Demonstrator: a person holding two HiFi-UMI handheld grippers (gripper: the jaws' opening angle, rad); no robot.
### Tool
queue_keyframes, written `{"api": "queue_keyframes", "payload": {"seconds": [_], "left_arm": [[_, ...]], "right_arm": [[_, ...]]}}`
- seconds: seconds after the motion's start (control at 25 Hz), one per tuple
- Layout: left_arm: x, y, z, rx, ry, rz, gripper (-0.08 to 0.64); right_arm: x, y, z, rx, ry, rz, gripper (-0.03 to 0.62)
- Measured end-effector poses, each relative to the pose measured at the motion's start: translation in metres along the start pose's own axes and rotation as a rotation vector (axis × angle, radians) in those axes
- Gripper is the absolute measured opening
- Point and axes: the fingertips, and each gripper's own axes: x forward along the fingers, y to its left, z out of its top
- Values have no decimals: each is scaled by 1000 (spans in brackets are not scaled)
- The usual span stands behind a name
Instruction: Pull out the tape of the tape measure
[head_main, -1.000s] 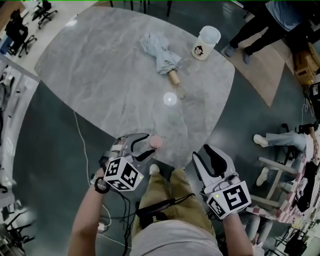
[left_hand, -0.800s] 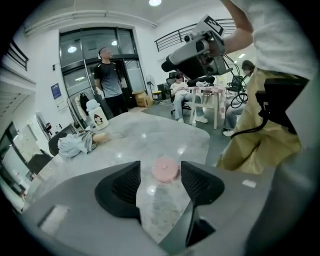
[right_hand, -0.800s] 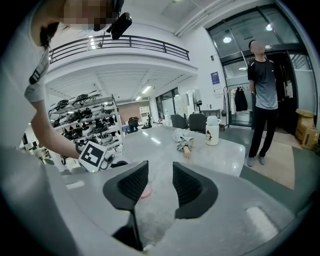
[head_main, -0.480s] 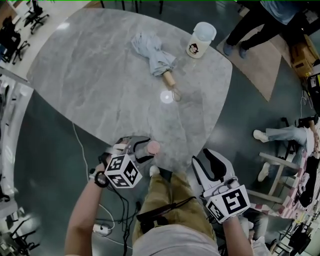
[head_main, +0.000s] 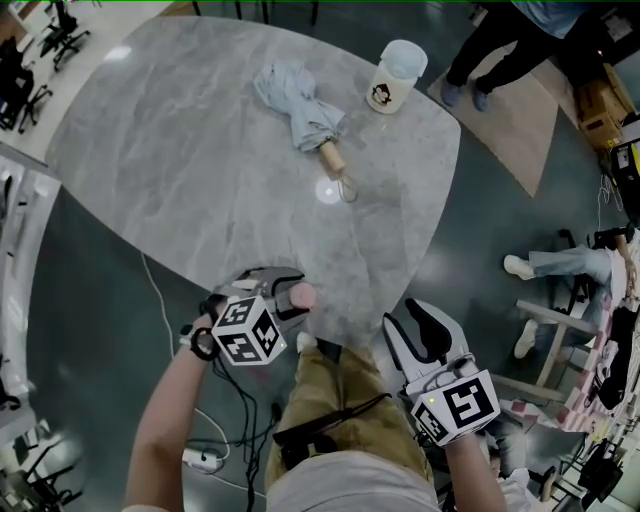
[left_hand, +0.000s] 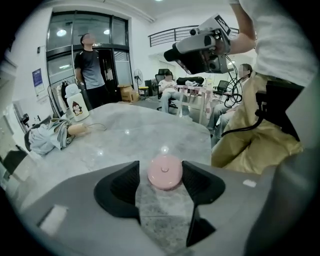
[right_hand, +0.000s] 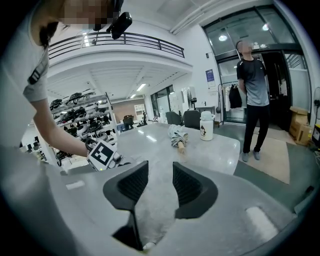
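Left hand-held gripper (head_main: 290, 291) is tilted down at the near edge of the grey marble-patterned worktop (head_main: 200, 150). Its jaws have just been opening and stand wide. The small round pink tape measure (left_hand: 165, 172) lies flat on the worktop right between the jaw tips. The pads flank it but do not appear to press it, so nothing is gripped yet.

Right hand-held gripper (right_hand: 160, 169) is open and empty. It is off the worktop edge, well to the right of the left one.

The folded grey-blue umbrella with wooden handle (head_main: 300, 110) and the white cartoon-print bottle (head_main: 395, 78) are far ahead of both grippers, out of play.

Risks:
- The disc is low, smooth and round. Closing off-centre would likely squirt it out forward or sideways.
- It sits close to the worktop edge, on the gripper's side. A nudge from a jaw tip while lowering could push it off onto the floor.
- The tape's pull tab is not visible in any view. If the left grip covers the slot, the right one has nothing to catch.
- A weak hold means the whole case drags along instead of the tape paying out.
- Squeezing the centre button may retract the tape.
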Motion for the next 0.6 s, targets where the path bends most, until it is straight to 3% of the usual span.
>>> {"api": "queue_keyframes", "payload": {"seconds": [0.24, 0.6], "left_arm": [[1, -2, -3, -69, -18, -13, 233], [-7, 7, -1, -214, -66, 85, 230]], "right_arm": [[1, -1, -4, 4, 6, 2, 149], [4, -4, -7, -16, 14, 21, 149]]}}
